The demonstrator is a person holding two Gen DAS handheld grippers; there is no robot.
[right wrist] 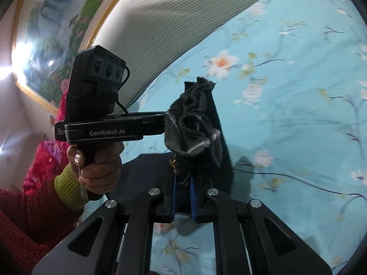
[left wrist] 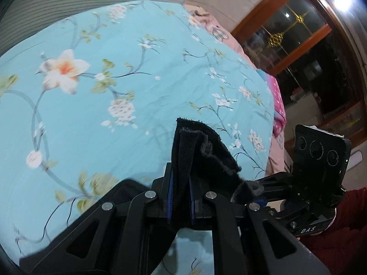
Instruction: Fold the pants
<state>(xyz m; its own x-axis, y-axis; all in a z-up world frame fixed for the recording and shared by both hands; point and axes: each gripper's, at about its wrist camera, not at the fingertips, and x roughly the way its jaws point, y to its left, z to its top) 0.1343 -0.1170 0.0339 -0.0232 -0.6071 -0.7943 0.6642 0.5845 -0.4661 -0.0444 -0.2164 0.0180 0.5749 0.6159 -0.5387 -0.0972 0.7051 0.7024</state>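
A bed covered by a light blue sheet (left wrist: 142,96) printed with white and peach blossoms fills most of both views; a ribbed pale headboard (right wrist: 160,29) runs along its far edge, and a gold-framed landscape painting (right wrist: 52,23) hangs on the wall beyond. In the left wrist view a dark window with a wooden frame (left wrist: 305,52) stands past the bed's corner, next to a pink patterned cover (left wrist: 278,105).

The black pants (left wrist: 197,151) are lifted off the bed, bunched between the two tools. The left gripper (left wrist: 181,197) has its jaws closed tight on a thick fold of the dark fabric, which stands up out of the blue pads and drapes off to the right toward the other tool. The right gripper (right wrist: 182,194) likewise has its jaws pinched shut on the cloth (a ruffled, fuzzy-edged wad rises above them, with a small brass zipper pull showing near the left pad).

In the right wrist view the person's left hand (right wrist: 96,167), in a red sleeve with a yellow-green cuff, grips the handle of the left tool, whose jaws meet the same wad from the side. The two tools sit close together.
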